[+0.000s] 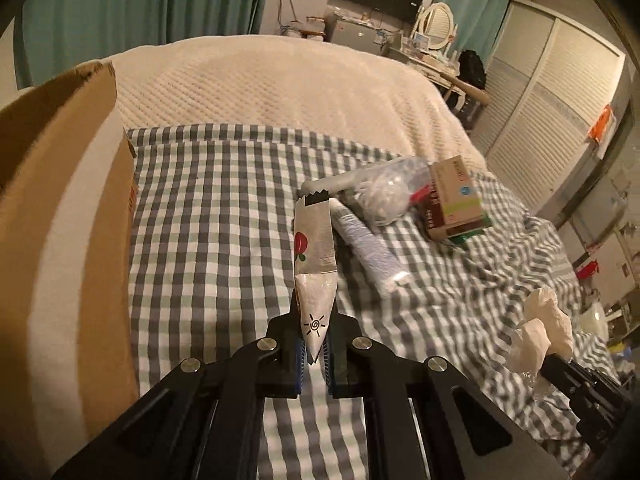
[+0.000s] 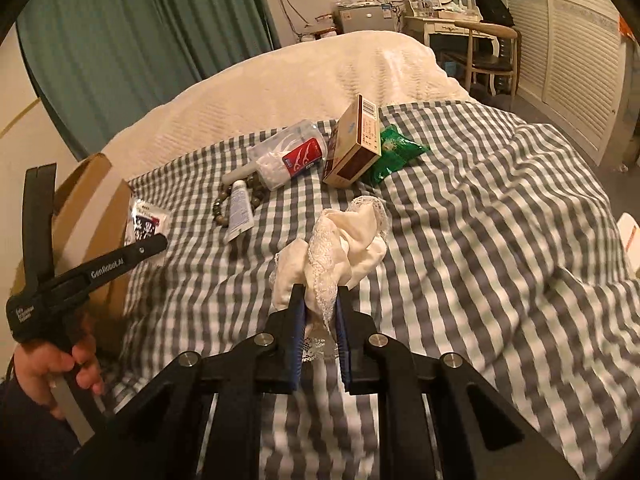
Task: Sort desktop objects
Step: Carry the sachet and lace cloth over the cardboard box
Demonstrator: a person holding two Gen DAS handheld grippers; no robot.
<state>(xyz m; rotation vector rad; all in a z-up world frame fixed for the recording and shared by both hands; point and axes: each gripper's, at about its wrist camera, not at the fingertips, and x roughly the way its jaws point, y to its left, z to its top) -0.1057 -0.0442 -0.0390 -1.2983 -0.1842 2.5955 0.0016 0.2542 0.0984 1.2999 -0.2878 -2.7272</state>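
1. Two grippers are at work over a bed covered with a gray-and-white checked cloth [image 2: 460, 208], and each is clamped on something.
2. The left gripper [image 1: 315, 320] has its blue-padded jaws closed on the lower tip of a silvery snack packet [image 1: 314, 256], printed with a red fruit and a small sun. The packet stands up from the jaws, off the cloth, its serrated end on top.
3. The right gripper [image 2: 320, 304] pinches a crumpled cream cloth with lace trim [image 2: 340, 248]; the fabric bunches above the jaws and a strip of lace hangs down between them.
4. In the right wrist view the left gripper's handle, held in the person's left hand [image 2: 60, 368], sits just in front of an open cardboard box [image 2: 92, 208] at the left edge of the bed.
5. Well beyond both grippers lies a loose cluster: a white tube [image 2: 240, 212] resting across a string of dark beads [image 2: 256, 192], a clear tub of floss picks [image 2: 288, 160] on its side, a brown carton [image 2: 354, 148] tilted against a green pouch [image 2: 396, 152].
6. A cream quilted blanket [image 2: 280, 76] covers the far half of the bed.
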